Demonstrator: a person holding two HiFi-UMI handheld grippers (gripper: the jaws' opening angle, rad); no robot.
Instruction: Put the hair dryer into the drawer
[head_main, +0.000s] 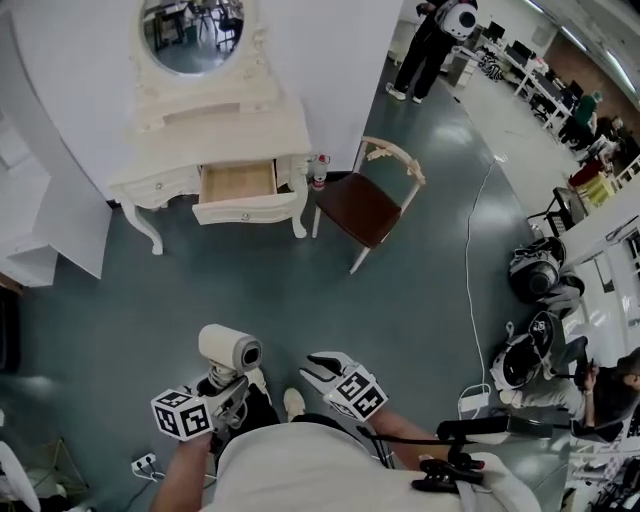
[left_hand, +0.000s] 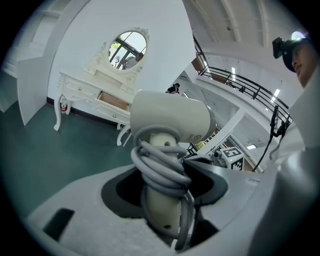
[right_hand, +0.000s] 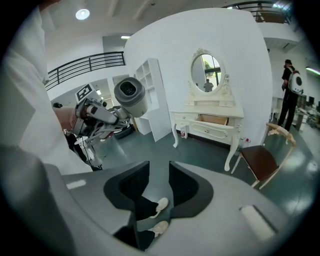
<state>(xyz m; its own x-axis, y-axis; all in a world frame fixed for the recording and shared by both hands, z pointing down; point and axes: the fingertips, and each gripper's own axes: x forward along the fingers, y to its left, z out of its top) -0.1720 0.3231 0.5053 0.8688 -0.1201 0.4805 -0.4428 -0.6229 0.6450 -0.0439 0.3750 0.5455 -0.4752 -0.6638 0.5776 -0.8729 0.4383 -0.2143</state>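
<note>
So far only picked up: left gripper (head_main: 224, 386) jaws clamp the hair dryer (head_main: 231, 348), right gripper (head_main: 316, 367) jaws gape empty, open drawer (head_main: 240, 192) well apart, upper left.

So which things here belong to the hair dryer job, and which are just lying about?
Job: cream hair dryer, grey cord wound round its handle, in the left gripper; open wooden drawer of the cream dressing table.
Lying about: brown-seated chair; small bottle beside the table; oval mirror.
</note>
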